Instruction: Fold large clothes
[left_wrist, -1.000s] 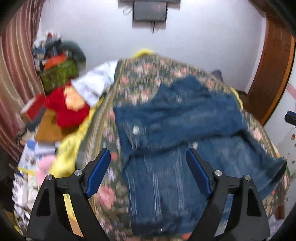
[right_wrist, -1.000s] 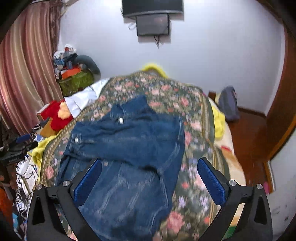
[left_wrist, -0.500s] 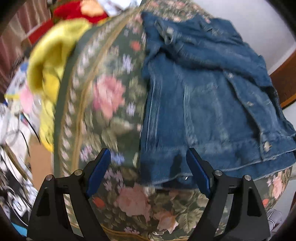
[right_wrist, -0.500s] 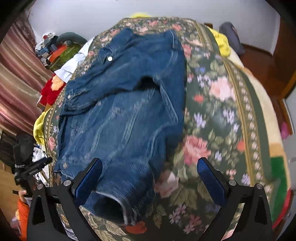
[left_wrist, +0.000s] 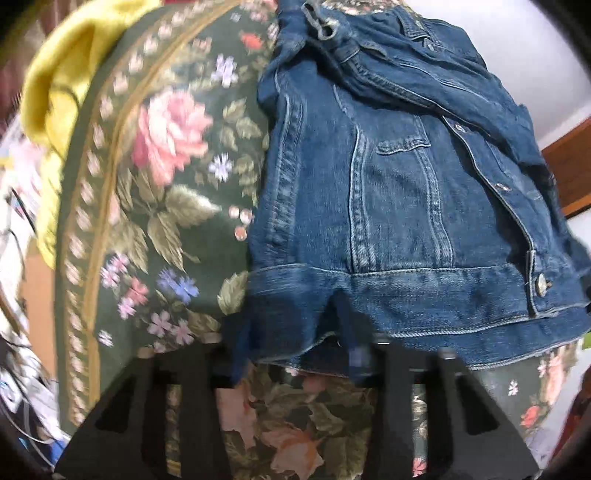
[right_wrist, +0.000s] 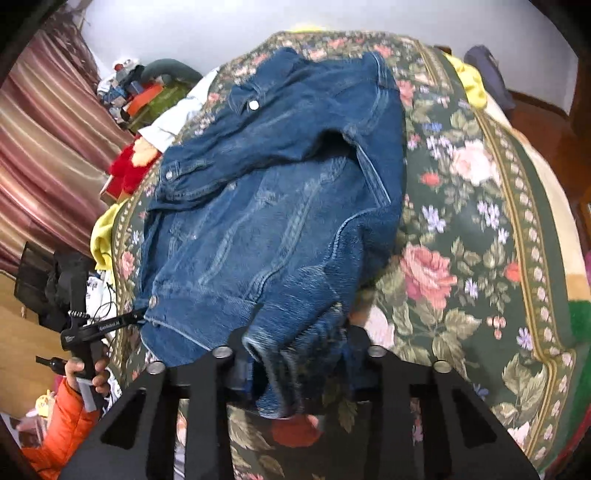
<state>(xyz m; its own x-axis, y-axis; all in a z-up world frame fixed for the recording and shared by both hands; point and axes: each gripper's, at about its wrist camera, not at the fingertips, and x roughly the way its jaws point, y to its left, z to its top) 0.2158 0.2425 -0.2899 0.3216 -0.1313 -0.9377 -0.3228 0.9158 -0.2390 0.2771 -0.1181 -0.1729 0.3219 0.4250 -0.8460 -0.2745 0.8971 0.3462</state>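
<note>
Two grippers closing on the denim jacket (left_wrist: 399, 192), which lies on the floral bedspread (left_wrist: 155, 221). Left gripper (left_wrist: 295, 350) pinches the hem corner; right gripper (right_wrist: 299, 369) pinches the bunched hem at the near edge.

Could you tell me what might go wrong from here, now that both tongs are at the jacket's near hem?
1. The left tongs are closing on a small bunch of the denim jacket hem; so shallow a bite might slip on lifting.
2. The right tongs are closing on a rumpled corner, possibly several layers, which could skew the fold.
3. A sleeve lies loosely across the jacket's upper part and could slide as the hem rises.
</note>
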